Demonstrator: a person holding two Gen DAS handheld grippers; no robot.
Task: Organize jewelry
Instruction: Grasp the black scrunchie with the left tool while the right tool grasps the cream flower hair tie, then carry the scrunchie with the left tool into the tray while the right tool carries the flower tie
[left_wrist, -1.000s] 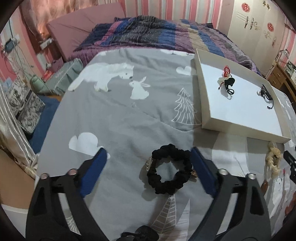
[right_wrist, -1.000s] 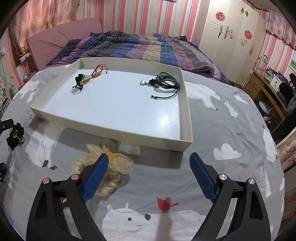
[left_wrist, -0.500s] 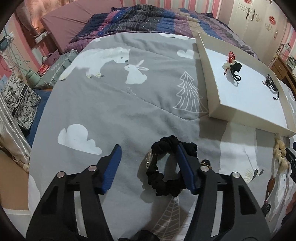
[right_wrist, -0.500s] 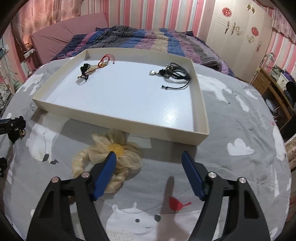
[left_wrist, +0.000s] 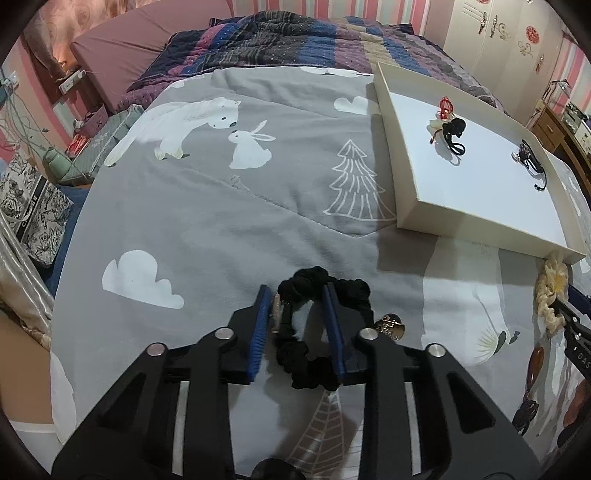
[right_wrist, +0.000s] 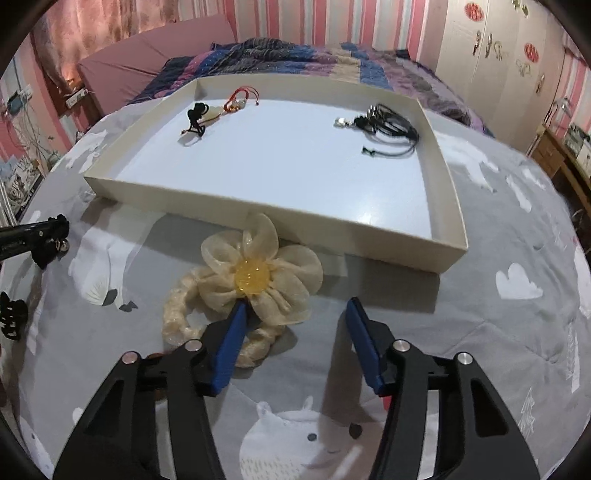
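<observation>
My left gripper (left_wrist: 297, 295) has closed partway around the left side of a black scrunchie (left_wrist: 354, 291) with a gold charm (left_wrist: 390, 326) on the grey bedspread; the blue pads sit either side of its band. A shallow cream tray (left_wrist: 413, 210) lies to the right, holding a red-and-black cord piece (left_wrist: 448, 127) and a black cord necklace (left_wrist: 530, 160). My right gripper (right_wrist: 295, 308) is open above the bedspread, its left finger over a cream flower hair tie (right_wrist: 255, 275) just before the tray (right_wrist: 258, 218).
The left gripper's tip (right_wrist: 40, 234) shows at the left edge of the right wrist view, with a black hair clip (right_wrist: 11, 317) below it. A striped quilt (left_wrist: 295, 37) lies at the bed's far end. Brown clips (left_wrist: 535, 365) lie at right.
My left gripper has moved forward and narrowed from wide open onto the scrunchie's left side. My right gripper has moved forward to the flower hair tie and narrowed slightly.
</observation>
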